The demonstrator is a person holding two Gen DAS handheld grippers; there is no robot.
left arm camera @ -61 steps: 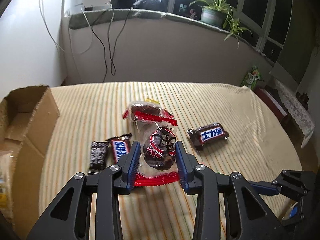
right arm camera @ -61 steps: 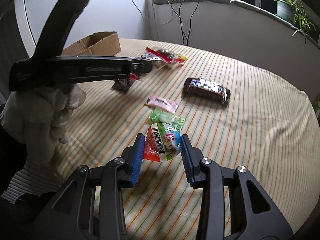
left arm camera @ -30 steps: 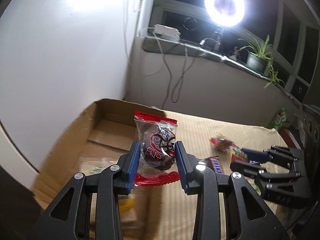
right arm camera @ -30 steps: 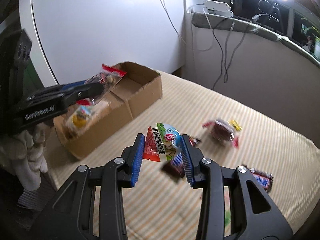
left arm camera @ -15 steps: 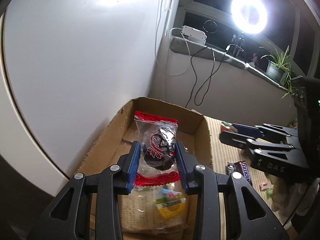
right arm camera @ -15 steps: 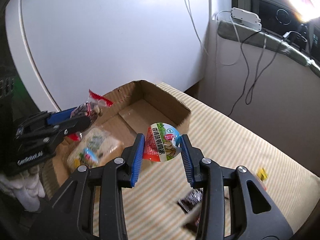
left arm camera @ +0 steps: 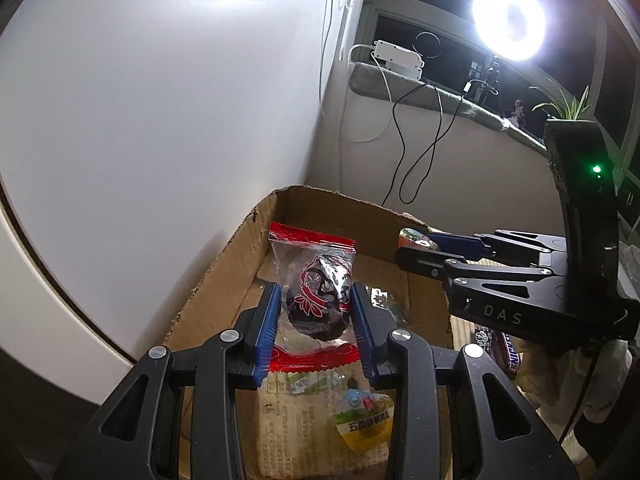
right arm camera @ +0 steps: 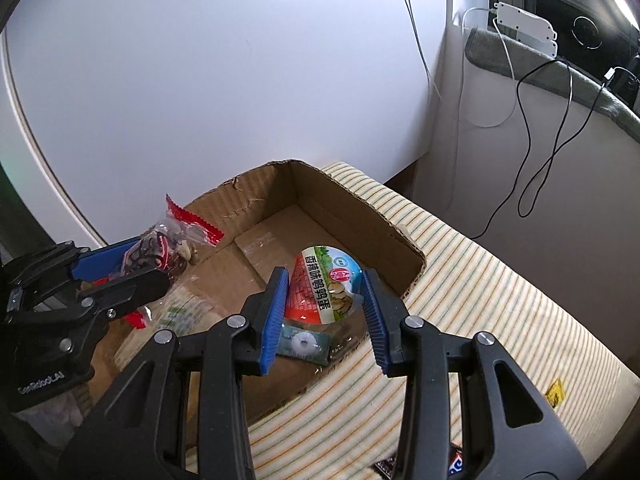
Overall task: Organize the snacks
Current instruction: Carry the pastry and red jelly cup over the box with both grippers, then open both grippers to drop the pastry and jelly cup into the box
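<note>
The left gripper is clenched on a clear red-edged packet holding a dark round snack; both blue pads press the packet's sides. The packet stands upright between the pads, above the near part of the open cardboard box.

The right gripper is clenched on a round sealed cup snack with a red, green and blue printed lid; the pads grip its left and right edges. This snack hangs above the interior of the cardboard box, toward its right wall.

In the left wrist view, the right gripper enters from the right, its fingers reaching over the box's far right corner. In the right wrist view, the left gripper enters from the left with its packet over the box's left side.

Box contents: a pale printed bag lies on the near floor of the box, and a small teal packet lies just below the right gripper's pads.

The box rests on a striped cloth surface, against a white wall. A chocolate bar lies on the cloth to the right of the box. A ring light shines at far right above a sill with cables.
</note>
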